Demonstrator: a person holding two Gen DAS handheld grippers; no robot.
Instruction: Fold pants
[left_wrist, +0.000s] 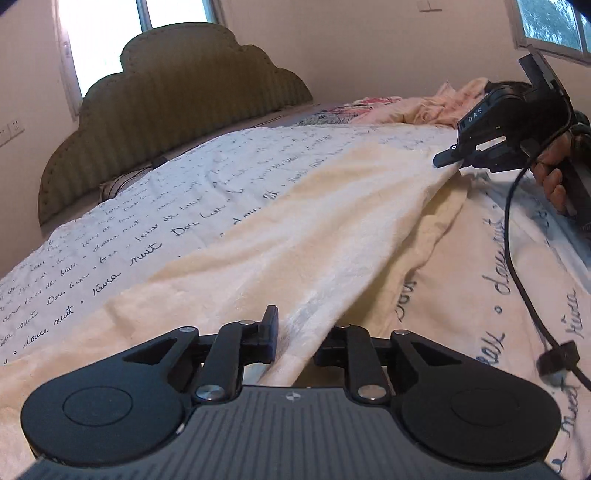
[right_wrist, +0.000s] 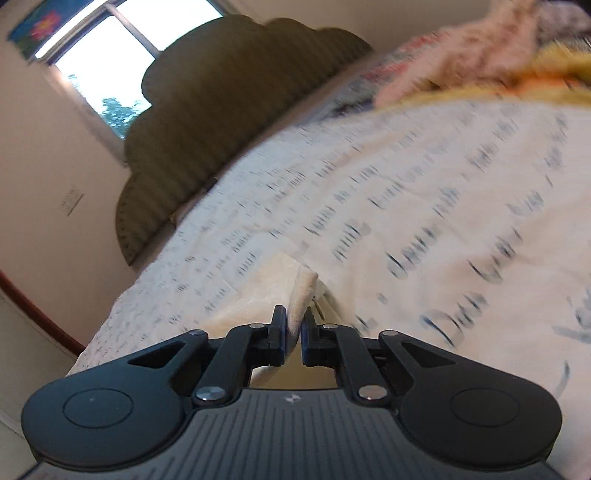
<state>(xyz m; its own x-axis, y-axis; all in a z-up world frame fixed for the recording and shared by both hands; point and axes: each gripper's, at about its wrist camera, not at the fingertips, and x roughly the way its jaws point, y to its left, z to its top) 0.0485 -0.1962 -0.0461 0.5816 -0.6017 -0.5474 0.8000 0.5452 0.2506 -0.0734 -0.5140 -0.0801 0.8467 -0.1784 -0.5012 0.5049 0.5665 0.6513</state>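
Setting: bedroom, bed (left_wrist: 461, 295) covered by a white sheet with handwritten script print; scalloped olive headboard (left_wrist: 166, 110) at upper left of both views, window behind it.
Pants location: cream pants (left_wrist: 295, 240) lie across the sheet, running from bottom centre of the left wrist view up to the right edge.
Pants look: pale cream, plush napped surface, broad soft creases, no visible stiffness.
Handling: you should expect light, limp cloth that drapes and sags between your two holds; probably grippy, not slippery. Take it at edges or corners, and keep tension so the fold line stays straight.
Left gripper (left_wrist: 295, 343): jaws slightly apart, cloth lying between them; the grip looks loose.
Right gripper (right_wrist: 293, 332): clamped tight on a narrow cream edge (right_wrist: 301, 295); your hand (left_wrist: 554, 173) holds it at right.
Caution: right view is blurred.
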